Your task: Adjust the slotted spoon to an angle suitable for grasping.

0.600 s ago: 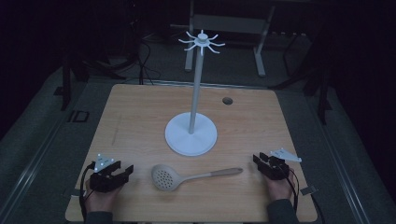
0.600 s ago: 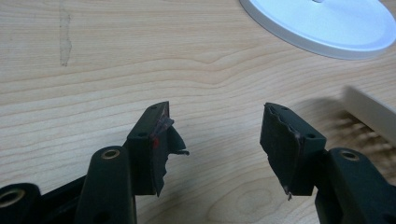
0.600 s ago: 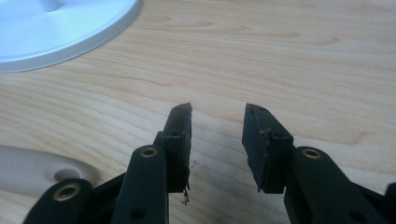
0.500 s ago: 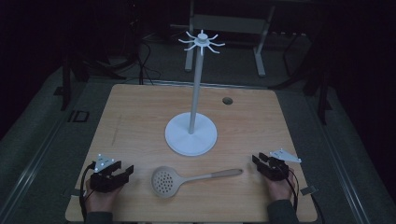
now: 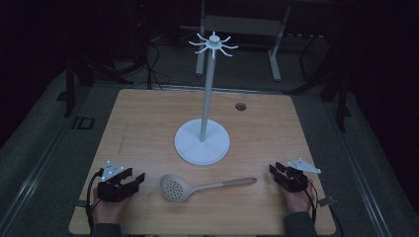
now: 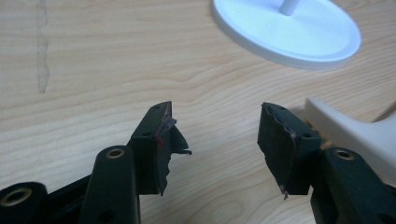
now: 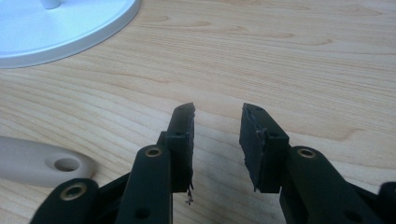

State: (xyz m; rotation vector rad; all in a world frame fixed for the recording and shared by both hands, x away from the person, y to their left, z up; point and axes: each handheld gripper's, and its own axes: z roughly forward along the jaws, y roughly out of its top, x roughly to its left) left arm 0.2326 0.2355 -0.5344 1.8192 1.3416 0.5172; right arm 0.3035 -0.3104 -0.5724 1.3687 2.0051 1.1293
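A beige slotted spoon (image 5: 197,186) lies flat near the table's front edge, bowl to the left and handle to the right. Its bowl edge (image 6: 355,128) shows beside my left jaw, and its handle end with a hanging hole (image 7: 42,162) lies left of my right gripper. Behind it stands a white utensil stand (image 5: 202,138) with a round base (image 6: 289,28) (image 7: 56,28), a tall pole and hooked arms on top. My left gripper (image 5: 134,180) (image 6: 217,140) rests open at the front left. My right gripper (image 5: 274,169) (image 7: 217,135) rests open at the front right. Neither holds anything.
The wooden table (image 5: 148,123) has a small round hole (image 5: 240,106) at its back right. A person's hands hold both grippers at the front edge. Dark floor, cables and metal frame legs lie beyond the table.
The right gripper has edged slightly left toward the spoon handle. The left gripper and the spoon stay put.
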